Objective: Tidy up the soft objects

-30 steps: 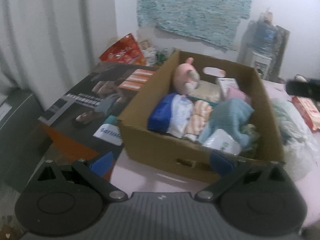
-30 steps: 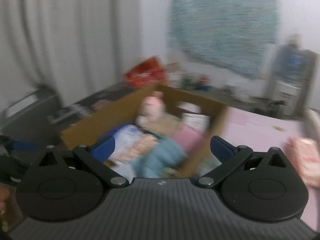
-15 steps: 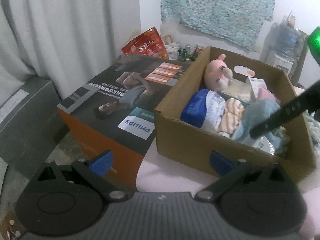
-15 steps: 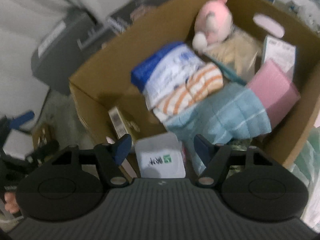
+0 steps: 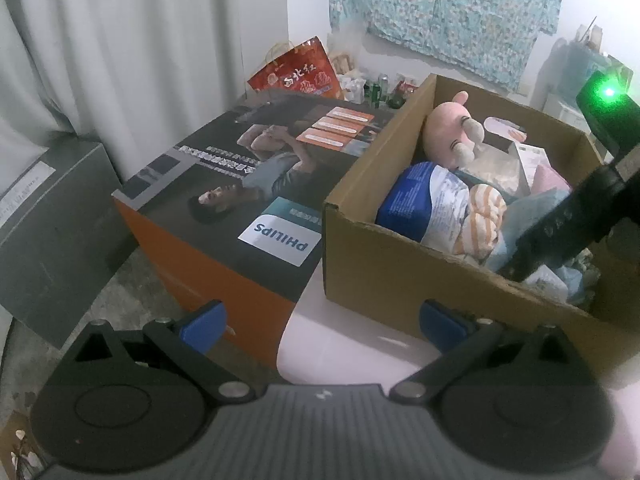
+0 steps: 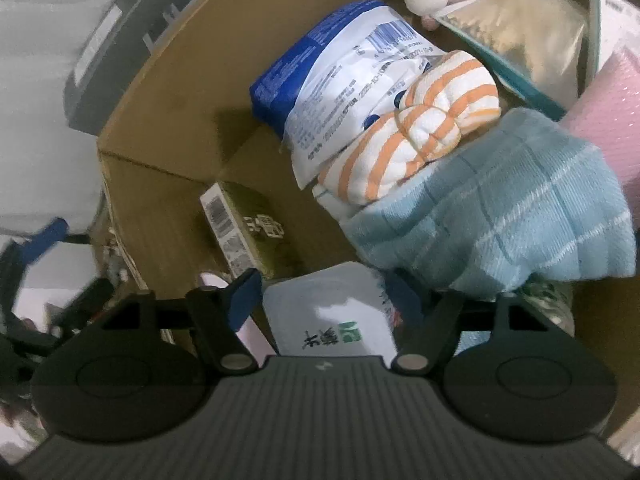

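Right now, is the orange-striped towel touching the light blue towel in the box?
Touching. The right wrist view shows the orange-striped towel lying on the upper edge of the light blue towel, with no gap between them.

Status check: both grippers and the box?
Left gripper open, outside cardboard box. Right gripper open astride white tissue pack. Light-blue towel crowds it.

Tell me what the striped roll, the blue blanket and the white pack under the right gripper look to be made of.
Striped roll: looks like terry cotton, a nubby matte pile in orange and white.
Blue blanket: seems a soft woven or knit cloth, ribbed, with pale grid lines.
White pack: probably thin plastic film, glossy and printed, between the right gripper's fingers.
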A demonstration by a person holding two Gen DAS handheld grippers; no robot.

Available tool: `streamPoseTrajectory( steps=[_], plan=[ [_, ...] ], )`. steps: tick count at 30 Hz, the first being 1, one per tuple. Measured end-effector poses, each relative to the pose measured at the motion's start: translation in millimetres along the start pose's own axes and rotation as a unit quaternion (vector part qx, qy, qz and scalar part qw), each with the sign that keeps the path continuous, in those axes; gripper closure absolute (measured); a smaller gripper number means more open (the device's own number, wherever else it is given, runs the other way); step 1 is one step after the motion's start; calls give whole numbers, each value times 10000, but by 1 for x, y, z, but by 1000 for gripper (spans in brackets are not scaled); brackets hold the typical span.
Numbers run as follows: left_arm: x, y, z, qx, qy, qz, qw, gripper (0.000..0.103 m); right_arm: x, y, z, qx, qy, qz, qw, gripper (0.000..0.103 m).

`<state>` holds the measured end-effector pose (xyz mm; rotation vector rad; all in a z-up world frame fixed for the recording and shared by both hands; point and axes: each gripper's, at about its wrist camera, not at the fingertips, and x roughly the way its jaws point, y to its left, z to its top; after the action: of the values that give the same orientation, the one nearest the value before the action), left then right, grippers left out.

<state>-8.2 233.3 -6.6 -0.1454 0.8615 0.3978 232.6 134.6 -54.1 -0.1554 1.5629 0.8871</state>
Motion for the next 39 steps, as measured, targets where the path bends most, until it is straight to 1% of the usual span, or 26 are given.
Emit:
streamPoseTrajectory(
  steps=[3, 10, 12, 18, 21, 22, 24, 26, 28, 30, 31, 32, 34, 35, 36, 37, 39],
  plan=[
    [3, 0, 0, 0, 37, 11, 10000, 0, -1, -5, 3, -24, 204, 69, 9998, 39],
    [7, 2, 1, -35, 60, 51, 10000, 0, -6, -10, 0, -73, 806, -107, 9967, 41],
    [9, 3, 1, -49, 83, 68, 9999, 0, -3, -15, 1, 29, 873, 1, 9962, 41],
    [12, 3, 3, -23, 128, 105, 9999, 0, 3, -19, 18, 285, 759, 460, 9956, 38],
    [9, 1, 3, -9, 102, 89, 9999, 0, -4, -25, 25, 483, 671, 658, 9944, 38],
    [8, 0, 2, 0, 92, 81, 9999, 0, -11, -28, 27, 552, 575, 810, 9935, 37],
    [7, -1, 2, 22, 75, 88, 9999, 0, -26, -31, 28, 636, 345, 993, 9924, 29],
    [6, -2, 3, 34, 57, 81, 9999, 0, -41, -34, 30, 647, 93, 1098, 9918, 28],
    [5, -2, 3, 23, 47, 61, 10000, 0, -56, -38, 30, 644, -191, 1097, 9917, 28],
    [3, -2, 3, 7, 31, 37, 10000, 0, -69, -37, 32, 565, -446, 1015, 9922, 28],
    [1, -2, 3, 3, 21, 26, 10000, 0, -78, -36, 32, 426, -633, 873, 9933, 28],
    [0, -2, 3, 1, 8, 9, 10000, 0, -86, -35, 24, 263, -793, 693, 9941, 30],
    [-2, -4, 3, 9, -3, -29, 10000, 0, -94, -29, 20, -88, -1105, 112, 9938, 30],
    [-2, -5, 3, 17, -8, -44, 10000, 0, -97, -30, 19, -221, -1141, -157, 9931, 38],
    [-3, -6, 3, 35, -11, -64, 10000, 0, -93, -31, 21, -290, -1105, -390, 9927, 51],
    [-3, -7, 3, 50, -13, -78, 10000, 0, -87, -33, 24, -285, -1012, -563, 9929, 55],
    [-4, -10, 2, 80, -24, -106, 9999, 0, -66, -42, 27, -209, -738, -763, 9941, 66]
  ],
)
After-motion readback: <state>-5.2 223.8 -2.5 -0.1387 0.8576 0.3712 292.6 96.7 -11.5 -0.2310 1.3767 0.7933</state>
